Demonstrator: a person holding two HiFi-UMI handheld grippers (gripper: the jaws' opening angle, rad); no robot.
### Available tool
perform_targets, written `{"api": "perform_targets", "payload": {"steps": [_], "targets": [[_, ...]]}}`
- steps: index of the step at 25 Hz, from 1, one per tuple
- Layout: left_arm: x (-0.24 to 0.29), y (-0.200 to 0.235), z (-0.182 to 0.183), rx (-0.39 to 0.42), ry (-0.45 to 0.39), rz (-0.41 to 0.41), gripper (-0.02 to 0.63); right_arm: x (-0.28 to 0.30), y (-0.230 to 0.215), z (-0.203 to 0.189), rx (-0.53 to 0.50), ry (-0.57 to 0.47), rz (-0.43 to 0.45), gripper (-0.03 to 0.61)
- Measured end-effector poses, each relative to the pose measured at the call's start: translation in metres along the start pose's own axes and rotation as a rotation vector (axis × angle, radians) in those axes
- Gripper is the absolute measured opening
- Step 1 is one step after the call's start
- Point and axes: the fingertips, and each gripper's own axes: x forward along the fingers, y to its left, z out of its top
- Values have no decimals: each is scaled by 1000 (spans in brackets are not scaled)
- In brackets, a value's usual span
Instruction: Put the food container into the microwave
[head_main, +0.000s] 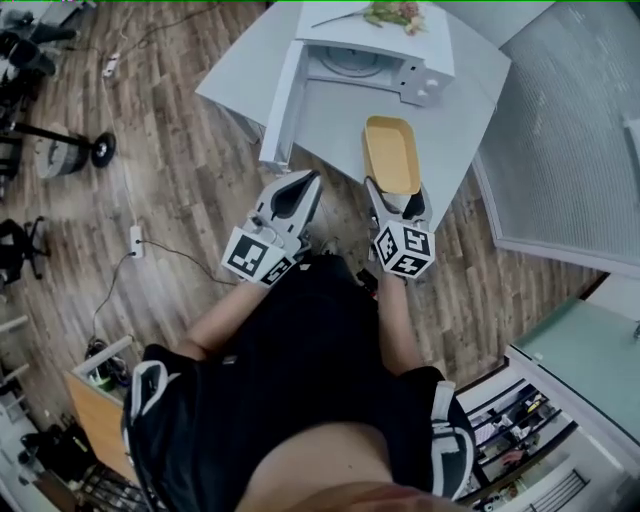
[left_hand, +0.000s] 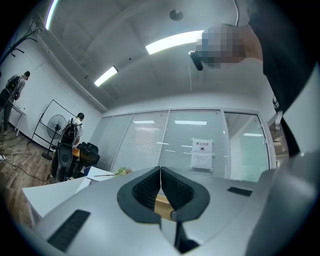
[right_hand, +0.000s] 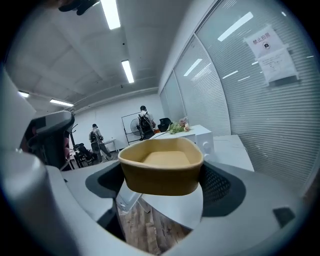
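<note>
Food container is clamped at its near end by the right gripper, held over the near edge of the table, before the open microwave. Left gripper jaws are pressed together, empty.

An empty tan food container, rounded-rectangular and open-topped, is held level between the jaws of the right gripper, clamped at its near end over the near edge of the white counter. Beyond it, toward the counter's far edge, stands the white microwave, its door swung wide open toward the counter's left edge, its round turntable showing inside.
</note>
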Motion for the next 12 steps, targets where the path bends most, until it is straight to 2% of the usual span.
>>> {"api": "perform_targets", "payload": {"steps": [7,12], "targets": [[50,43,-8,-13,-13,22,25,96,-22,-13,-1,54,7,486],[87,74,-10,-28,-4,-4,25,165,-33,-16,-26,81,-18,486]]}}
